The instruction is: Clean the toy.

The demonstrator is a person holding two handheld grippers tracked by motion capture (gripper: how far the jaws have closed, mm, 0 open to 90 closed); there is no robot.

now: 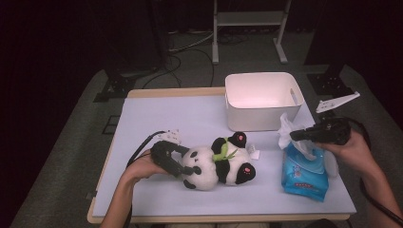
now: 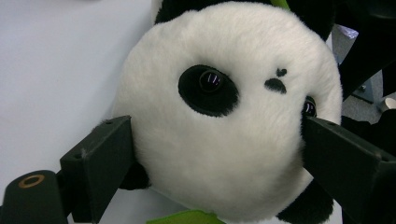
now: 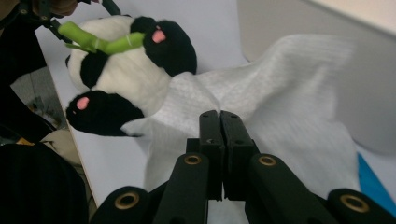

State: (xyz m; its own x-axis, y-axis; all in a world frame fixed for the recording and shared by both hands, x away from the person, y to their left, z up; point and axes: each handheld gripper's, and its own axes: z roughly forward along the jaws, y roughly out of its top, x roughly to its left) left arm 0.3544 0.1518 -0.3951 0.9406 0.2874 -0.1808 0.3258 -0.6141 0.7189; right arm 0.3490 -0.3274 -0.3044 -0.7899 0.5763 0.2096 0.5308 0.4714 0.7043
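A black-and-white plush panda [image 1: 216, 164] with a green bamboo sprig lies on the pale blue table [image 1: 166, 114]. My left gripper [image 1: 186, 161] has its jaws spread wide around the panda's head [image 2: 224, 116], and both pads touch the fur at its sides. My right gripper [image 1: 292, 135] is shut on a white wipe [image 1: 286, 127], held above the blue wipe pack [image 1: 304, 173]. In the right gripper view the wipe [image 3: 280, 84] fans out beyond the closed jaws of my right gripper [image 3: 220, 116], with the panda's body [image 3: 126, 74] behind it.
A white plastic bin [image 1: 259, 118] stands at the back right of the table, just behind the wipe. Dark floor, cables and stand legs lie beyond the far edge. Bare table surface stretches left of the panda and along the front.
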